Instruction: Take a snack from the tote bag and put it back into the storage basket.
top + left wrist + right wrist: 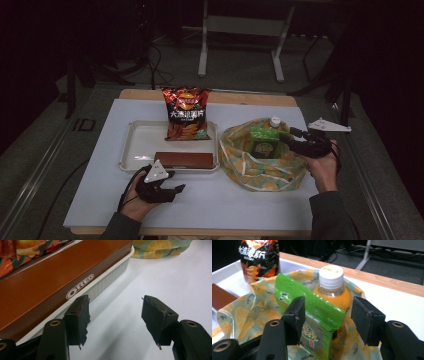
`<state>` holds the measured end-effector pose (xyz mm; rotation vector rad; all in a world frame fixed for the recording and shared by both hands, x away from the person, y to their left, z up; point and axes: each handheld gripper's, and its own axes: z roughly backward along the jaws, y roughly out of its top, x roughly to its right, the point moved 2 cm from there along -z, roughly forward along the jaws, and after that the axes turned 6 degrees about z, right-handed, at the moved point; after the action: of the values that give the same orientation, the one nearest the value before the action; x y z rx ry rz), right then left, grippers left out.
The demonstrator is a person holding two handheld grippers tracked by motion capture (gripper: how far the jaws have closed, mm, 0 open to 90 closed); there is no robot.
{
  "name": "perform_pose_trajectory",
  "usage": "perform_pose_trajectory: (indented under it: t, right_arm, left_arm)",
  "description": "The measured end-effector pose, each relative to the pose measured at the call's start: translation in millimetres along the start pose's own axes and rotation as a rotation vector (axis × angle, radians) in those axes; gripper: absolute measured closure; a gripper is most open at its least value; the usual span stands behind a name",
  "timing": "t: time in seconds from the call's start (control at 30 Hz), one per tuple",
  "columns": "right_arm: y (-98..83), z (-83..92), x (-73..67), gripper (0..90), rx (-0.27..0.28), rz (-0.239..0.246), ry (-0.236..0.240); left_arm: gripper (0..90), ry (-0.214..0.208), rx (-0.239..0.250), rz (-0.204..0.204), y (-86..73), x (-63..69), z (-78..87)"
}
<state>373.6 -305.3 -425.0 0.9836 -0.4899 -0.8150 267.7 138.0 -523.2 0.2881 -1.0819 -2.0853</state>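
— Where do we stand with the right gripper?

— Its jaws are spread wide and grip nothing. We see the green snack packet upright in the lemon-print bag, with its top edge between the jaws; the near pad may be brushing it — we can't quite tell. An orange bottle with a white cap stands just behind the packet.

— And the left gripper?

— Also wide apart and empty, low over the white table, beside the white tray. The brown Oreo box lies in that tray — a chip bag stands behind it.
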Motion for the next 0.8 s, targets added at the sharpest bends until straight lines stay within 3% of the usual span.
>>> perform_pose_trajectory:
  t: [0.23, 0.8]
  right_arm:
    - [-7.8, -12.8, -1.5, 49.1, -0.016, 0.015, 0.071]
    - [-19.5, -27.0, -5.9, 54.8, -0.093, 0.071, 0.135]
  left_arm:
    - [38.7, -0.004, -0.007, -0.009, -1.0, 3.1, -2.9]
    - [38.5, -0.007, -0.033, -0.013, -3.9, 2.4, -10.3]
